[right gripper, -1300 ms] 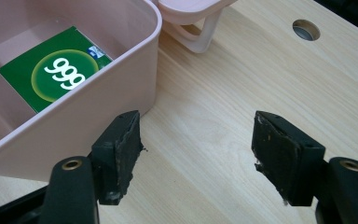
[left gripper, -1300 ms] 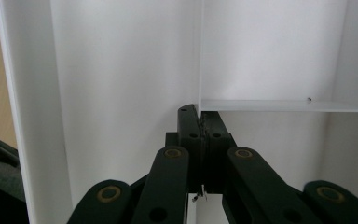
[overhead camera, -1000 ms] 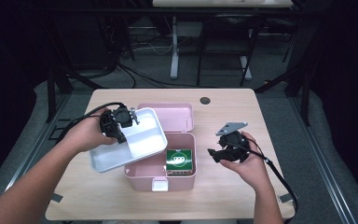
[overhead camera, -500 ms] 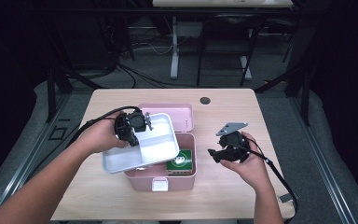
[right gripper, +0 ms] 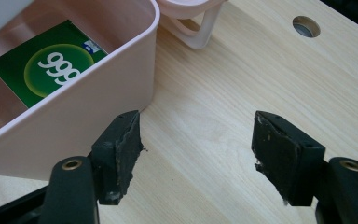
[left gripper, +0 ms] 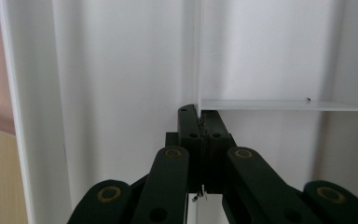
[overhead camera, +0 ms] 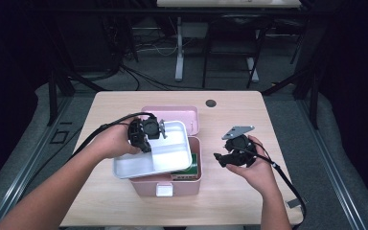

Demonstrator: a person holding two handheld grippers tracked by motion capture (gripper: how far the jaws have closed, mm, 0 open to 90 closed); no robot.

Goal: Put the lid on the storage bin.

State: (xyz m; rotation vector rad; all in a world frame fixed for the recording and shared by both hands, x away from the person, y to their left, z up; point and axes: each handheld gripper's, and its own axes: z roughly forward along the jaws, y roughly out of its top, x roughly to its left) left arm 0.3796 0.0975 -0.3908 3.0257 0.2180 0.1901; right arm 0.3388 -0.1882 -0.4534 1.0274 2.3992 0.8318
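We grip the white divided tray (overhead camera: 165,155) by one of its thin inner partitions, the left hand-held gripper (overhead camera: 146,134) clamped tight on that wall, as the left gripper view confirms with the jaws pressed together around the white edge (left gripper: 199,70). The tray hangs over the open pink storage box (overhead camera: 165,184), skewed and overhanging the box's left rim rather than seated. To finish this well, we judge the tray should be squared to the box opening, kept level and lowered gently until its lip rests on the rim all round, since a pinch on one thin wall lets it tip easily. Our right hand-held gripper (overhead camera: 231,158) waits apart and empty above the wooden surface (overhead camera: 249,120), just beside the box's right wall. The tray looks smooth, glossy and shallow, with several compartments, all bare. Beneath it, a green packet marked 999 (right gripper: 51,70) lies flat on the box floor.
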